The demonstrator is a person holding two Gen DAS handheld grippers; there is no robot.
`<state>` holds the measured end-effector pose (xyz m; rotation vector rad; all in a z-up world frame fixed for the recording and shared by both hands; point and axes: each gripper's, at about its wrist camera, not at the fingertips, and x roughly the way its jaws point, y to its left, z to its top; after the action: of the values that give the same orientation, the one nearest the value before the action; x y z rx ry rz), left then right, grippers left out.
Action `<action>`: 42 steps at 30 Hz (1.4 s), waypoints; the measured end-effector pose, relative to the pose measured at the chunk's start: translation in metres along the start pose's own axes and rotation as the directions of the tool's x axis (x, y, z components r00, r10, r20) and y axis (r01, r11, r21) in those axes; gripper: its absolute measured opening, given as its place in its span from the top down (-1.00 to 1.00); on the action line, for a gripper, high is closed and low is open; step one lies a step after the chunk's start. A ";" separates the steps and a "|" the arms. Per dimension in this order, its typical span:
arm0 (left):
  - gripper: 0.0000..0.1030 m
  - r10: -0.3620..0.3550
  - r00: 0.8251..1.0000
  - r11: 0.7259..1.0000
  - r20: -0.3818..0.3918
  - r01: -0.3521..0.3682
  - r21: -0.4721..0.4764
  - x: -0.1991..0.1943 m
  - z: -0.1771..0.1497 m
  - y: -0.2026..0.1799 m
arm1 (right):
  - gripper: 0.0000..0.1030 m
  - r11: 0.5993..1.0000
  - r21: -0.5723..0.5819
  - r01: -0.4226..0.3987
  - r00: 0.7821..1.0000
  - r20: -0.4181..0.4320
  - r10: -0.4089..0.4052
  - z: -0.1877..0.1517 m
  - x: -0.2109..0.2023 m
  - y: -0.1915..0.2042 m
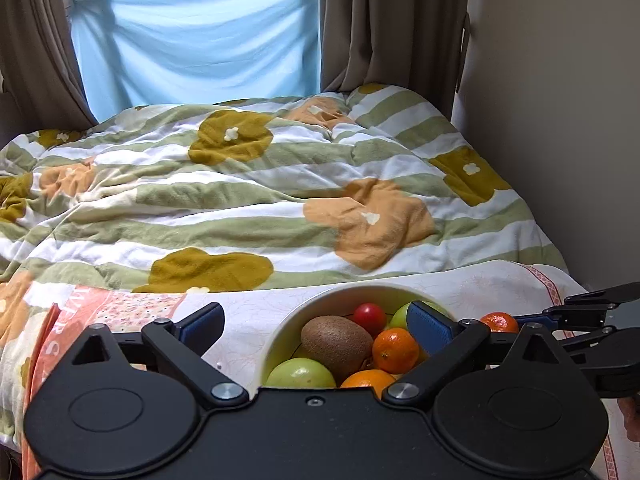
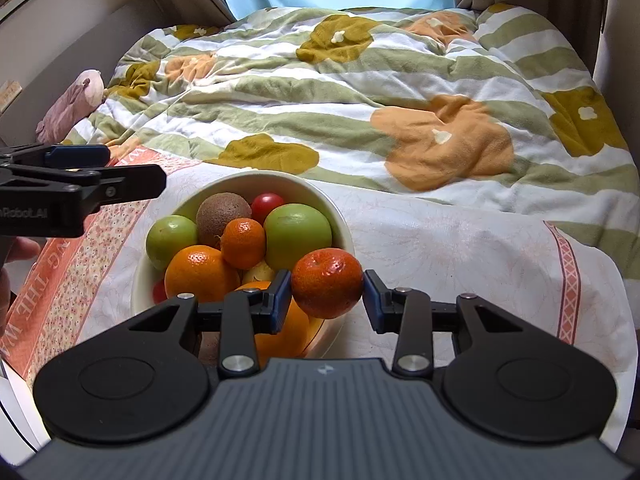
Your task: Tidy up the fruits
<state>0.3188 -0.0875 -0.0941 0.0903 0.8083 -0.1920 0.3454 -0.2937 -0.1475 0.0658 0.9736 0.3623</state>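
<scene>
Over bed (image 2: 460,240), right gripper (image 2: 326,294) pinches mandarin (image 2: 326,282); left gripper (image 1: 316,326) gapes.

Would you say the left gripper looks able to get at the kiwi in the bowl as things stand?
Probably yes. The left gripper is open and empty, hanging just above the bowl, and the kiwi lies on top of the pile between its fingers. The small tangerine touching it may get nudged.

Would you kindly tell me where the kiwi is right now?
The kiwi lies in the white bowl, at its far left in the right wrist view, between a green apple and the red tomato.
</scene>
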 end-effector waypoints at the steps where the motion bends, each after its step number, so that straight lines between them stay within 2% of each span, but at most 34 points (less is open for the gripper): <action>1: -0.94 0.001 1.000 1.000 -0.002 -0.001 -0.009 -0.002 -0.002 0.002 | -0.04 1.000 -0.003 -0.002 1.000 -0.003 0.002 0.001 0.003 0.001; 7: -0.94 0.018 1.000 0.999 -0.009 -0.019 -0.045 -0.009 -0.012 0.008 | -0.05 1.000 -0.002 -0.001 1.000 -0.004 0.001 0.002 0.009 0.001; 10: -0.94 0.027 1.000 0.998 -0.008 -0.027 -0.049 -0.013 -0.018 0.009 | -0.13 1.000 0.006 -0.014 1.000 0.012 0.014 0.002 0.008 0.001; 12: -0.94 0.035 0.999 0.998 -0.007 -0.035 -0.052 -0.016 -0.021 0.009 | -0.37 1.000 0.006 -0.022 1.000 0.016 0.022 0.001 0.006 0.002; 13: -0.94 0.038 0.999 0.998 -0.005 -0.039 -0.054 -0.018 -0.023 0.010 | -0.58 1.000 0.005 -0.024 0.999 0.022 0.023 0.000 0.004 0.003; 14: -0.94 0.041 0.999 0.998 -0.003 -0.041 -0.056 -0.020 -0.025 0.010 | -0.70 1.000 0.007 -0.024 0.999 0.026 0.023 -0.001 0.002 0.004; 17: -0.94 0.042 0.999 0.998 0.006 -0.042 -0.056 -0.028 -0.029 0.012 | -0.97 1.000 0.016 -0.012 0.999 0.040 0.012 -0.005 -0.007 0.008; 20: -0.94 0.039 0.999 0.998 0.028 -0.038 -0.046 -0.042 -0.032 0.012 | -0.97 1.000 0.021 0.012 0.997 0.071 -0.013 -0.008 -0.026 0.016; 25: -0.93 0.024 0.994 0.999 0.109 -0.021 -0.026 -0.081 -0.033 0.014 | -0.97 0.998 0.013 0.069 0.986 0.149 -0.070 -0.016 -0.073 0.042; 33: -0.94 -0.013 0.975 1.000 0.223 0.009 0.020 -0.160 -0.049 0.019 | -1.00 0.983 0.080 0.164 0.951 0.251 -0.179 -0.044 -0.156 0.093; 36: -1.00 -0.013 0.965 0.999 0.263 0.004 0.034 -0.188 -0.060 0.020 | -1.00 0.973 0.122 0.195 0.935 0.276 -0.222 -0.061 -0.184 0.110; 42: -1.00 0.020 0.965 0.999 0.260 -0.032 0.044 -0.220 -0.082 0.020 | -1.00 0.952 0.168 0.255 0.915 0.277 -0.294 -0.095 -0.223 0.137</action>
<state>0.1165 -0.0257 0.0088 0.1182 0.5406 -0.1940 0.1180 -0.2485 0.0058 0.0968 0.6908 0.0253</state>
